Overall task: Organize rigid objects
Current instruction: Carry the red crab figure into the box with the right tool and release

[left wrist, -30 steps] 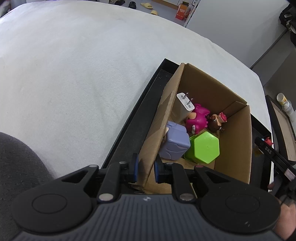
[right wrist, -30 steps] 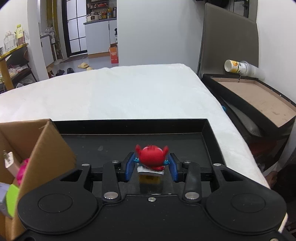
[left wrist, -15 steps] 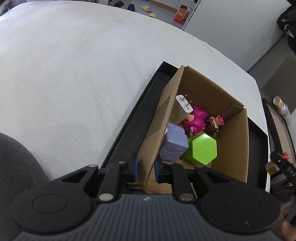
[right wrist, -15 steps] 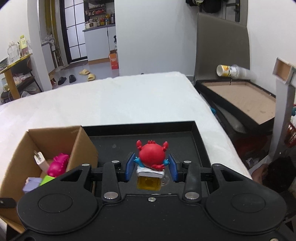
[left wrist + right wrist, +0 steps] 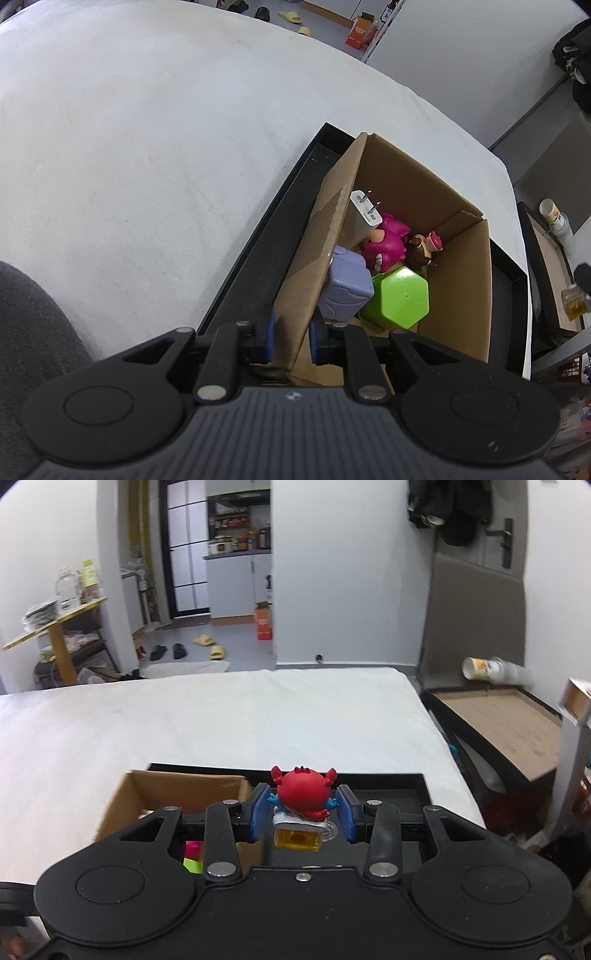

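The red crab figurine (image 5: pixel 303 794), perched on a white layer and a clear yellow block, sits clamped between the blue pads of the right gripper (image 5: pixel 303 810), held up in the air over the black tray (image 5: pixel 388 794), near that tray's far edge in the right wrist view. Beside it, to the left, stands the cardboard box (image 5: pixel 436 192), resting inside the same tray and filling most of it. The left gripper (image 5: pixel 291 334) has its jaws nearly together, pinching the box's near-left wall — the cardboard passes straight between the two blue pads (image 5: pixel 269 332). Inside the box lie five things packed together: a white plug adapter (image 5: pixel 364 212) with its prongs up, leaning against the left wall; a magenta toy figure (image 5: pixel 386 245) just beside it; a small brown figurine with a pink hat (image 5: pixel 424 247) toward the far-right corner; a lavender cube-shaped toy (image 5: pixel 345 288) near the left wall; and a bright green hexagonal container (image 5: pixel 402 297) touching the cube. The tray lies at the near right corner of a wide white bed surface (image 5: pixel 147 147). Off the bed's right edge stands a second, larger black-framed tray with a brown floor (image 5: pixel 517 723), and a yellow-and-white cup (image 5: pixel 480 669) lies on its side at that tray's far edge — blurred in the right wrist view.
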A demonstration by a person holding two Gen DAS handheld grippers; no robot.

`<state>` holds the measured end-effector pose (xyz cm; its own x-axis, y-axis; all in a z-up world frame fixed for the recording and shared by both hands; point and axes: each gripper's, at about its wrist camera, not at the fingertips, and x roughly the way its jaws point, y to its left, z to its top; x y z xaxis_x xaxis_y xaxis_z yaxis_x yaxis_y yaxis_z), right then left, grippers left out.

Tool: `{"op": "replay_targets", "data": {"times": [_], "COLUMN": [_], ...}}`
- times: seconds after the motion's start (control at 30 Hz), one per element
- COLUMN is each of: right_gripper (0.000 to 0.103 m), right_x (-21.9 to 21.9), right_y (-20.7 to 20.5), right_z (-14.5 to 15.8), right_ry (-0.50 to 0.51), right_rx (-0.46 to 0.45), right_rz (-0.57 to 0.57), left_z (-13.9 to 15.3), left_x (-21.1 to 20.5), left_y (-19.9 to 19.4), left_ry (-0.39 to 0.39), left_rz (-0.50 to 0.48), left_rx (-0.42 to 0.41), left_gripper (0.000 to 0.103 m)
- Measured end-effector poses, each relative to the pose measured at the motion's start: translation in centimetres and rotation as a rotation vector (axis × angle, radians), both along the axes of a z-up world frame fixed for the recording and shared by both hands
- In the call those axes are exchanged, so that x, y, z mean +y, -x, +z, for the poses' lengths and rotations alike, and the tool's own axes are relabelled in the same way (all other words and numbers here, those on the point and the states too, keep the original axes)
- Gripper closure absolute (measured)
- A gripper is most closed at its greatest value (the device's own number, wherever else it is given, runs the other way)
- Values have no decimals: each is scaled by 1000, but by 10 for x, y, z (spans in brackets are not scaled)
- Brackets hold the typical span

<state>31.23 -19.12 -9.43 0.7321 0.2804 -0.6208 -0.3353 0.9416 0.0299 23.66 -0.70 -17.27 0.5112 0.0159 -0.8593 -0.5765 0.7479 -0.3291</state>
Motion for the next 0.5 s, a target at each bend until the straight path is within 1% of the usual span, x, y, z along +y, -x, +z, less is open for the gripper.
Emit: {"op": "replay_targets", "data": {"times": [0.1,0.23,0.37,0.5], "right_gripper": [64,64,64,64], "right_x": [13,27,42,56], "right_y": [5,4,2,2], "right_z": [7,10,11,6], "right_ry": [12,7,10,5], "right_rx": [-33,-28,-18,31], "right_rz": [41,72,104,135], "left_z": [2,3,2,1], "left_x": [8,23,37,46], "left_y": [6,16,22,32], "left_ry": [4,12,20,24], "left_rz": [-1,-2,1,1], "left_rx": [-2,-6,-13,-19], "left_gripper": [86,86,86,85]}}
